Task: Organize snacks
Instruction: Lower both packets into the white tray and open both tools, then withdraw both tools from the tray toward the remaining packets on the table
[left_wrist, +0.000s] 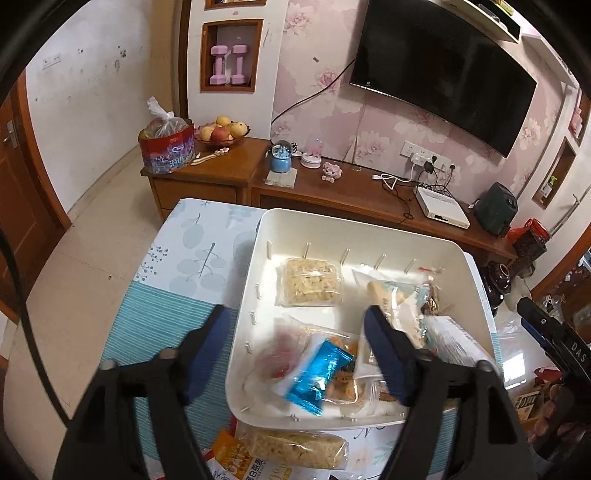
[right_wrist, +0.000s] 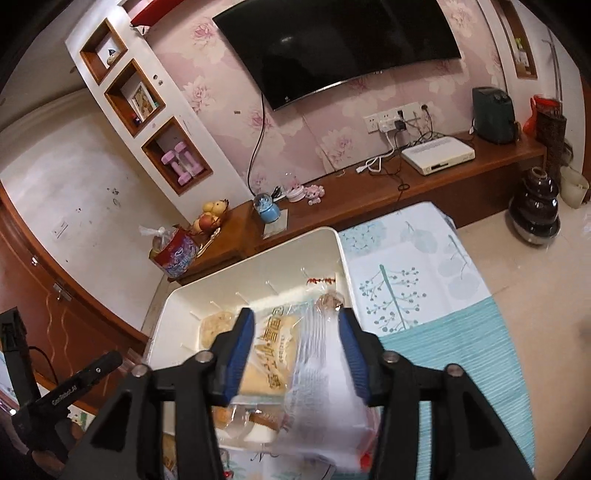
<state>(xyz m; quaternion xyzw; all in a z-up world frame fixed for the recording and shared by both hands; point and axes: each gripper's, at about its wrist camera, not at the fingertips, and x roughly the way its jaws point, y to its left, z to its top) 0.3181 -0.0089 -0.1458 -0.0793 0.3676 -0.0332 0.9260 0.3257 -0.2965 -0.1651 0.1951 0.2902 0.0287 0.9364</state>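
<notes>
A white bin (left_wrist: 369, 225) stands on the table and holds several snack packets: a puffed-rice packet (left_wrist: 312, 286) at the back, a blue wrapper (left_wrist: 319, 369) and a red-filled clear pouch (left_wrist: 280, 354) at the front. My left gripper (left_wrist: 295, 350) hovers open over the bin's front left corner, its pads touching nothing. My right gripper (right_wrist: 295, 354) is open above the bin (right_wrist: 258, 254), over a bread packet (right_wrist: 271, 354). A blurred clear plastic bag (right_wrist: 325, 387) hangs between the right gripper's fingers, close to the right pad.
On the teal patterned tablecloth (left_wrist: 166, 317) in front of the bin lie another puffed-rice packet (left_wrist: 295, 446) and an orange packet (left_wrist: 236, 461). Behind the table runs a wooden TV cabinet (left_wrist: 351, 188) with a fruit bowl (left_wrist: 221, 133). The cloth to the bin's right (right_wrist: 424, 295) is bare.
</notes>
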